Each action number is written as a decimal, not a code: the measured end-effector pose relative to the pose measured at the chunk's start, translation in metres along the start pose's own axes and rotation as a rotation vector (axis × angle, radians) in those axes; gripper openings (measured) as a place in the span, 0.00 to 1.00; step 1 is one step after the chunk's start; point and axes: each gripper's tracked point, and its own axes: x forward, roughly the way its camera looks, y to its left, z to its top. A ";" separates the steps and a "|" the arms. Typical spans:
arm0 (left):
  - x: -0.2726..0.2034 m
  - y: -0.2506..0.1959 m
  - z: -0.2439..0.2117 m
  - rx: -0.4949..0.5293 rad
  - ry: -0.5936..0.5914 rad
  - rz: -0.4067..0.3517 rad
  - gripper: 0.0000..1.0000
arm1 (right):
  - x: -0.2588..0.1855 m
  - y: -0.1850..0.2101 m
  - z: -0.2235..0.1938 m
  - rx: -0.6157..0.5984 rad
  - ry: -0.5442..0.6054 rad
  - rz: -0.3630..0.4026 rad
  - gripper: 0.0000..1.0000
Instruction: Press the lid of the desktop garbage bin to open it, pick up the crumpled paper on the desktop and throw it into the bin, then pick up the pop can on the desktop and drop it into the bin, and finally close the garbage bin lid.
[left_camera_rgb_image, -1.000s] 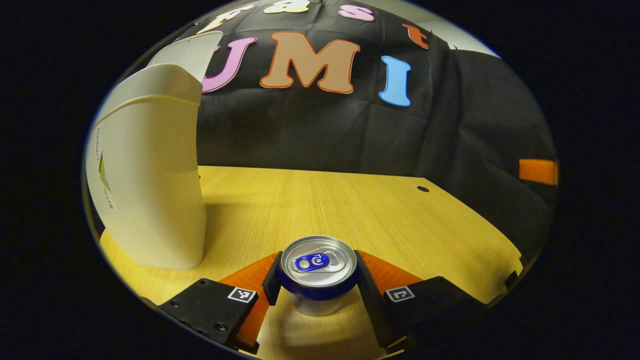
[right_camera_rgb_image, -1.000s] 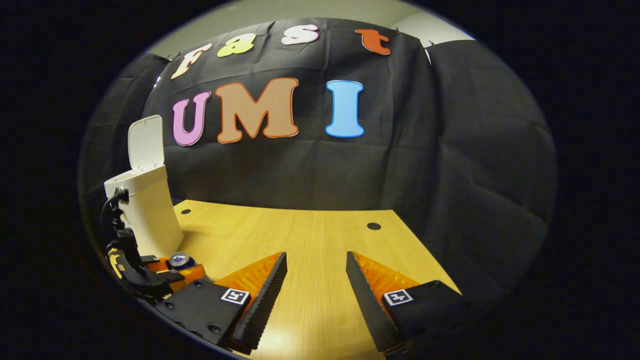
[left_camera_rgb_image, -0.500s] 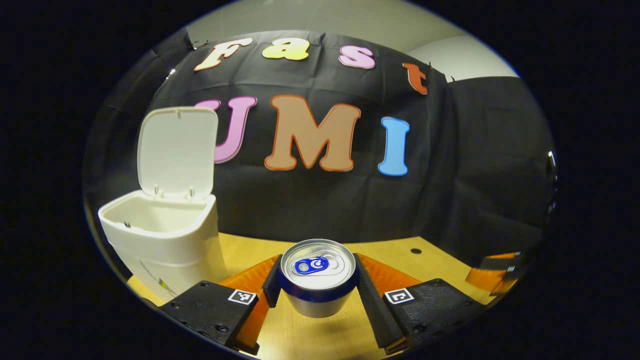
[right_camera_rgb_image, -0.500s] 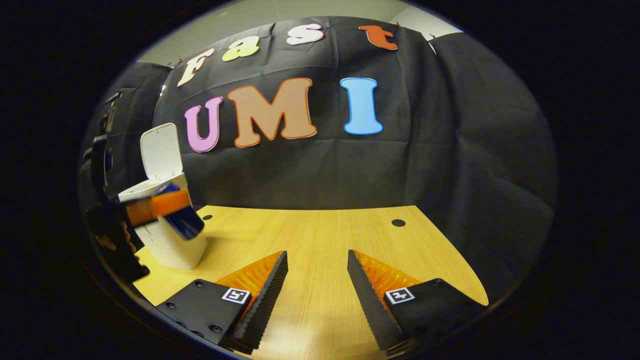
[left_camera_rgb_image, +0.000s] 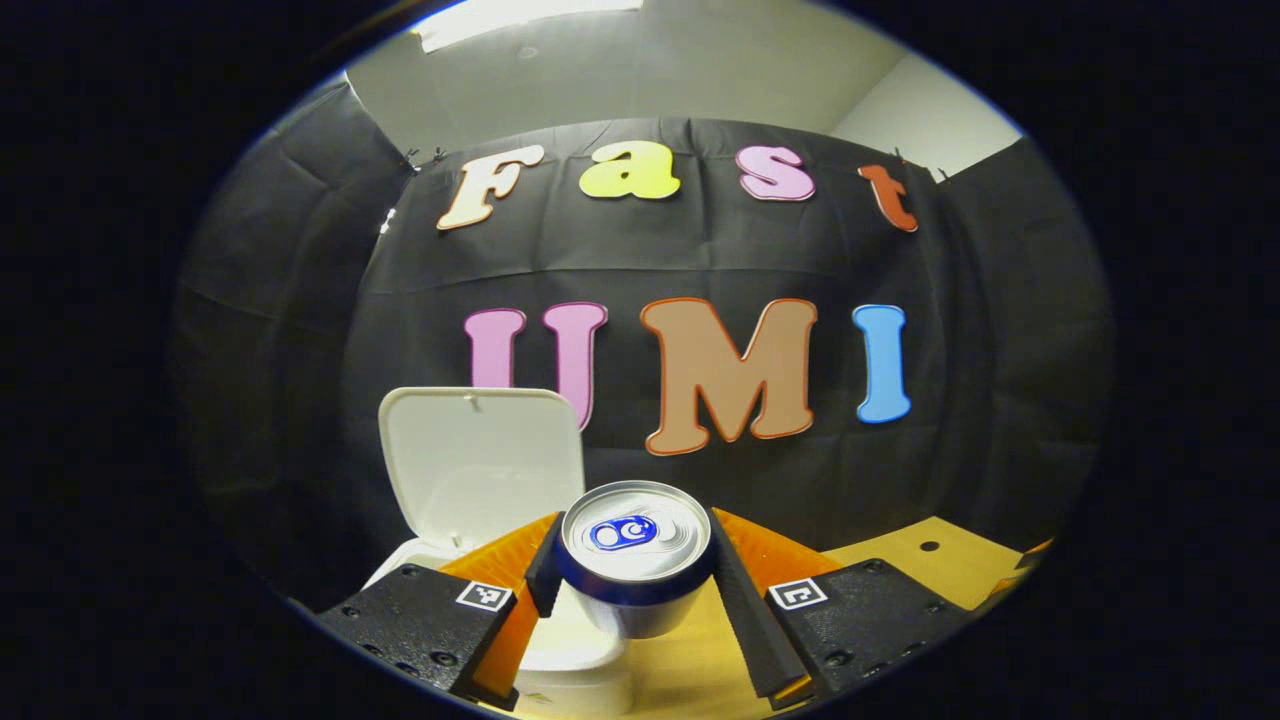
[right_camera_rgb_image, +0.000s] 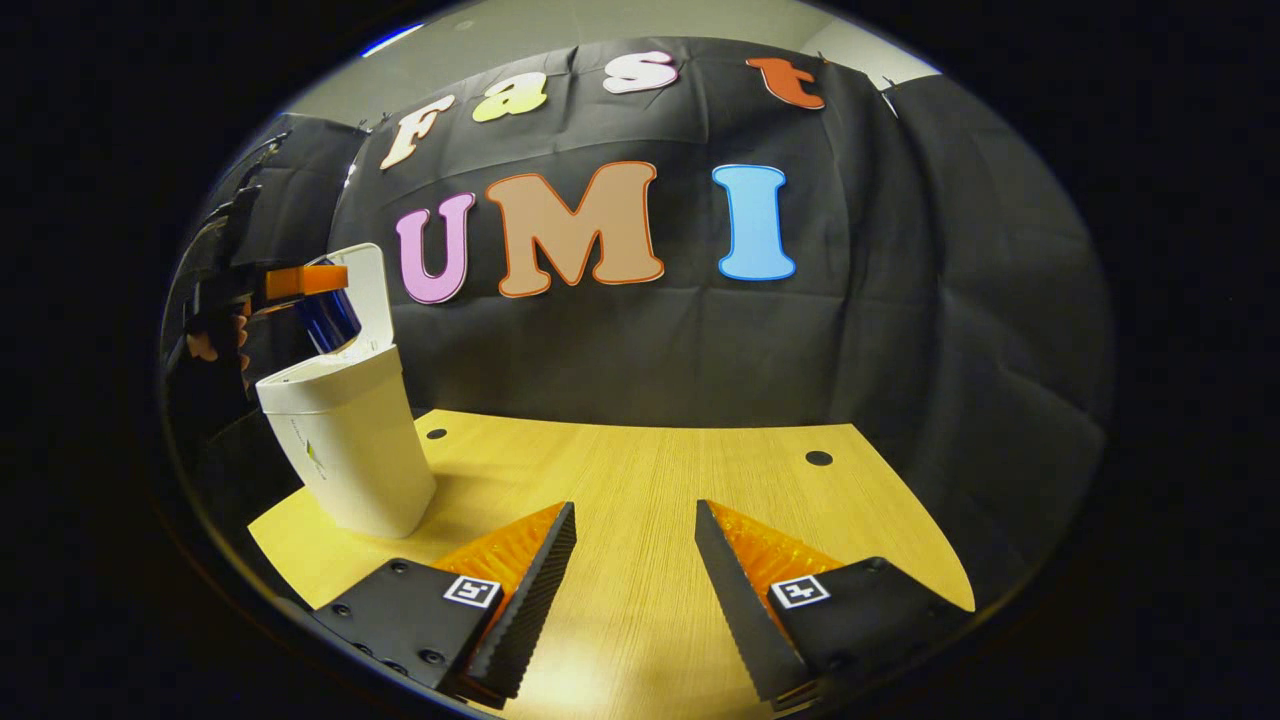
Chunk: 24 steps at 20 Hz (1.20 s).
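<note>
My left gripper is shut on the pop can, a silver can with a blue band and blue tab, held upright. Below and behind it stands the white garbage bin with its lid raised upright. In the right gripper view the same bin stands at the table's far left, and the left gripper holds the can just above the bin's open mouth, in front of the lid. My right gripper hovers open over the table with nothing between its fingers.
The wooden table has round holes near its back edge. A hand holds the left gripper at the far left. The black cloth wall closes off the back of the booth.
The left gripper has lifted the can off the table and carried it up and over the bin's open mouth. The right gripper has barely shifted and stays open.
</note>
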 end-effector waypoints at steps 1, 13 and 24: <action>0.006 0.013 -0.005 -0.001 0.014 0.023 0.78 | 0.001 0.000 -0.001 -0.010 0.003 -0.002 0.83; 0.024 0.079 -0.113 -0.039 0.227 0.139 0.79 | 0.012 0.015 -0.011 -0.044 0.043 -0.002 0.83; 0.021 0.055 -0.001 0.036 0.033 0.097 0.93 | 0.008 0.007 0.000 -0.052 0.018 -0.023 0.83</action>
